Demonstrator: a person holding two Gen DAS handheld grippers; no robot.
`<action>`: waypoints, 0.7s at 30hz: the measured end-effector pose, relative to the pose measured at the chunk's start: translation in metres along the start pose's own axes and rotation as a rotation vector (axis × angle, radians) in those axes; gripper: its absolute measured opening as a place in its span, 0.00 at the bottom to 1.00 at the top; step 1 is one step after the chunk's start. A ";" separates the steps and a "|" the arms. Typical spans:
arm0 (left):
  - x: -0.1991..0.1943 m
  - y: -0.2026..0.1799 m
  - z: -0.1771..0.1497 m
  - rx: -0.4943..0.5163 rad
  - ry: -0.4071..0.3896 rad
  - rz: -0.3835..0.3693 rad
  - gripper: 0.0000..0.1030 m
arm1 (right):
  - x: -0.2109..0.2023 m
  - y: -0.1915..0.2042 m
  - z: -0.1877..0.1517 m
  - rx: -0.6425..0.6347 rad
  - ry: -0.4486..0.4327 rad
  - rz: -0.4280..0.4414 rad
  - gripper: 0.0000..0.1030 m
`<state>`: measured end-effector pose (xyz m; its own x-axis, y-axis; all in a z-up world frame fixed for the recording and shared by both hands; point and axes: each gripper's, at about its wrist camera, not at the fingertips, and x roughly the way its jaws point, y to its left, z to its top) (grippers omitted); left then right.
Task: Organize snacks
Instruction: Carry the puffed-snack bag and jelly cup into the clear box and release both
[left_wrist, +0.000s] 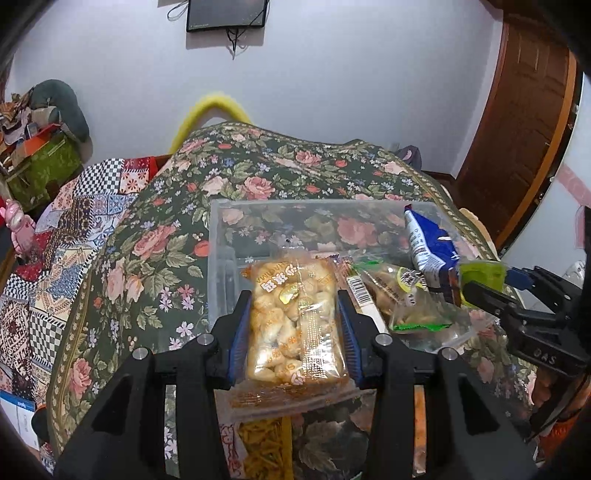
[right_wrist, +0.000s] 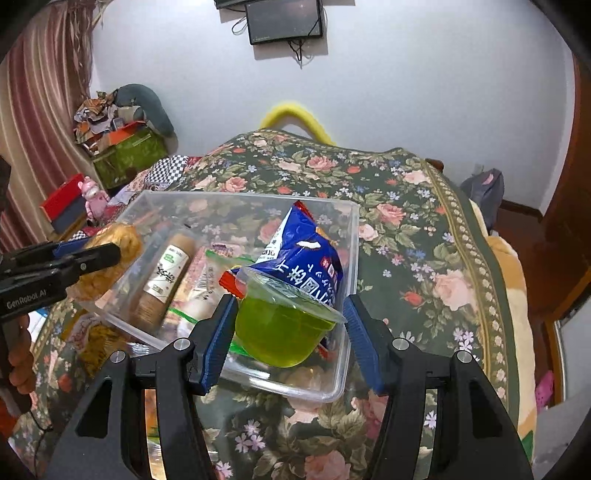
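Observation:
My left gripper (left_wrist: 293, 314) is shut on a clear orange-edged packet of puffed snacks (left_wrist: 295, 325), held over the near left of a clear plastic box (left_wrist: 221, 236). My right gripper (right_wrist: 288, 317) holds a green jelly cup (right_wrist: 280, 325) over the box's near right corner (right_wrist: 332, 391). The cup's lid rim touches both pads. Inside the box lie a blue snack bag (right_wrist: 303, 258), a brown biscuit roll (right_wrist: 166, 273) and a green-edged packet (left_wrist: 402, 295). Each gripper shows in the other's view, the left (right_wrist: 99, 254) and the right (left_wrist: 480, 280).
The box stands on a floral cloth (left_wrist: 258, 177) covering a table. A yellow snack pack (left_wrist: 262, 446) lies on the cloth under my left gripper. A cluttered green box (right_wrist: 125, 155) and a pink toy (right_wrist: 92, 195) stand at the left. A wooden door (left_wrist: 524, 129) is at right.

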<state>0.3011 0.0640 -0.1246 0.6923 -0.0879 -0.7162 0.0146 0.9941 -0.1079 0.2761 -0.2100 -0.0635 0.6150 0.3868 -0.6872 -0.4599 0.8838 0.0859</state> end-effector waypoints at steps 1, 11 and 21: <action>0.003 0.001 0.000 -0.006 0.006 0.003 0.42 | -0.001 0.001 -0.001 -0.009 -0.002 -0.008 0.54; -0.003 0.001 -0.010 -0.010 0.021 -0.004 0.45 | -0.009 0.005 -0.002 -0.038 0.009 -0.005 0.55; -0.048 0.000 -0.020 0.021 -0.018 -0.010 0.51 | -0.040 0.013 -0.003 -0.038 -0.037 0.032 0.56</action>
<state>0.2531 0.0668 -0.1040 0.7048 -0.0971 -0.7027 0.0367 0.9943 -0.1006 0.2440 -0.2150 -0.0373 0.6227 0.4244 -0.6574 -0.5028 0.8607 0.0794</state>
